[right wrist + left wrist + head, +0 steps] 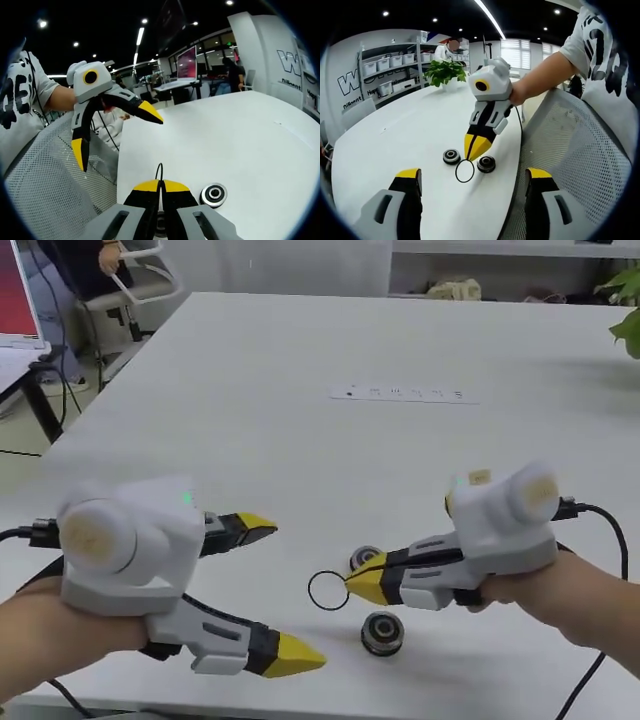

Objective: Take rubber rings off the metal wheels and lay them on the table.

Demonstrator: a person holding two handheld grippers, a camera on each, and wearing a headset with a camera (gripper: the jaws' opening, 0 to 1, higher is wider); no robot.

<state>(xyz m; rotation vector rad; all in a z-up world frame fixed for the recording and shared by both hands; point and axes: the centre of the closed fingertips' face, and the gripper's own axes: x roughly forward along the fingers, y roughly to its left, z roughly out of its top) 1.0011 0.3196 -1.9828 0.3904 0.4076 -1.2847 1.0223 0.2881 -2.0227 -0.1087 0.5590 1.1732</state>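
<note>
1. right tongs (352, 587): lower centre-right of the head view, pointing toward frame left. The jaws are closed together and the yellow tips pinch a thin black rubber ring (328, 590) by its edge. The ring sticks out past the tips, low over the surface (300, 440). Whether it touches cannot be told. In the right gripper view it shows edge-on as a fine dark line above the closed tips.

2. left tongs (278, 590): lower left of the head view. The jaws are spread wide with nothing between them. They point toward the ring, apart from it.

3. far wheel (365, 558): metal, just above the right tongs in the frame and partly hidden by them.

4. near wheel (382, 632): metal, lying flat just below the right tongs, in full sight. Both wheels sit just beside the ring.

5. potted plant (625, 310): upper right corner, well apart from the work.

Progress, as judged: one ring is off its wheel and in hand, not yet laid down and let go. The near wheel has a dark outer band that may be a ring to remove. The far wheel is too hidden to say. Left to do: set this ring on the surface, open the tongs, then strip whatever rings the wheels carry.
</note>
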